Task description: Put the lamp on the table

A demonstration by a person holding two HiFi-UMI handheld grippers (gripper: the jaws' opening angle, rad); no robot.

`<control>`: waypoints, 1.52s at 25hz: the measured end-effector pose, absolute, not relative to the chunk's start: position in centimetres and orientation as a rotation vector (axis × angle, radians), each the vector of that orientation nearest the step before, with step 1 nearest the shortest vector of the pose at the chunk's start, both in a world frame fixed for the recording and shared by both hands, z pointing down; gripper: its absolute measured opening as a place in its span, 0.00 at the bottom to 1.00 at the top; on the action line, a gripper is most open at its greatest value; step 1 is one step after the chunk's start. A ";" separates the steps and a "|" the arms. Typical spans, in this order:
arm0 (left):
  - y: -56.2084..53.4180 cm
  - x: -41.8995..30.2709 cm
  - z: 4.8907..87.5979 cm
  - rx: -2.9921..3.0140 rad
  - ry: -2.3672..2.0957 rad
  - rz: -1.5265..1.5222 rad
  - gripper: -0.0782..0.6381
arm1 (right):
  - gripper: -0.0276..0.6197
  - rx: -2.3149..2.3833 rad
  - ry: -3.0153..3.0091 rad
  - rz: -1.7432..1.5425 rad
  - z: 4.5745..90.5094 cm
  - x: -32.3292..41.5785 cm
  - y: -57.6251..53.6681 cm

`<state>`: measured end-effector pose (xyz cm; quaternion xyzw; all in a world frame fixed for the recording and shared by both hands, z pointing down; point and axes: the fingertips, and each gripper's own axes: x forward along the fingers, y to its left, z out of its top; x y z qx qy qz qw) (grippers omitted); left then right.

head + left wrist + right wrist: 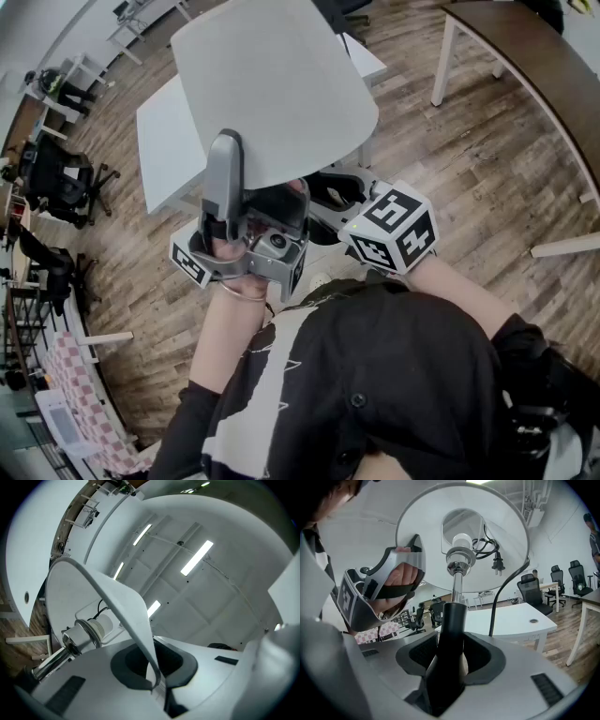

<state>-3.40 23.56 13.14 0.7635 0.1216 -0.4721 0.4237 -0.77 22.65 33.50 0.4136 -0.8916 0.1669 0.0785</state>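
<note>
Two grippers share one lamp (281, 84), which hangs in the air, clear of any surface. The left gripper (228, 150) points steeply up, and its jaws are pressed together on the thin lower rim of the white shade (124, 604), pinching the edge right at their tips. Just beside those jaws, inside the shade, sits the white bulb socket (97, 627) on its chrome pole (457, 585). The right gripper (449, 660) sits below and to the right of the left one (nearly level, tipped slightly down), with its jaws spread wide and clamped on the lamp's black neck (451, 630), which stands upright between the pads. A black cord (502, 597) runs up past these jaws on their right, its plug (497, 563) dangling under the shade. Beyond the right gripper's jaws stands the white table (520, 623), well apart from the lamp, with office chairs (529, 585) farther off.
</note>
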 end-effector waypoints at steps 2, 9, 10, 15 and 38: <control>22.6 -4.3 13.1 1.903 0.307 -1.180 0.13 | 0.32 1.240 -2.668 0.501 33.4 -1.7 21.8; 18.3 -7.8 13.2 1.924 0.272 -1.195 0.13 | 0.32 1.268 -2.660 0.511 33.0 -4.5 18.4; 17.8 -8.3 13.1 1.923 0.276 -1.193 0.13 | 0.32 1.274 -2.659 0.509 32.9 -5.0 17.9; 15.7 -10.6 12.9 1.921 0.296 -1.175 0.13 | 0.32 1.306 -2.649 0.505 32.8 -7.4 15.4; 7.8 -18.8 14.4 1.897 0.298 -1.196 0.13 | 0.34 1.264 -2.648 0.541 34.5 -15.2 7.8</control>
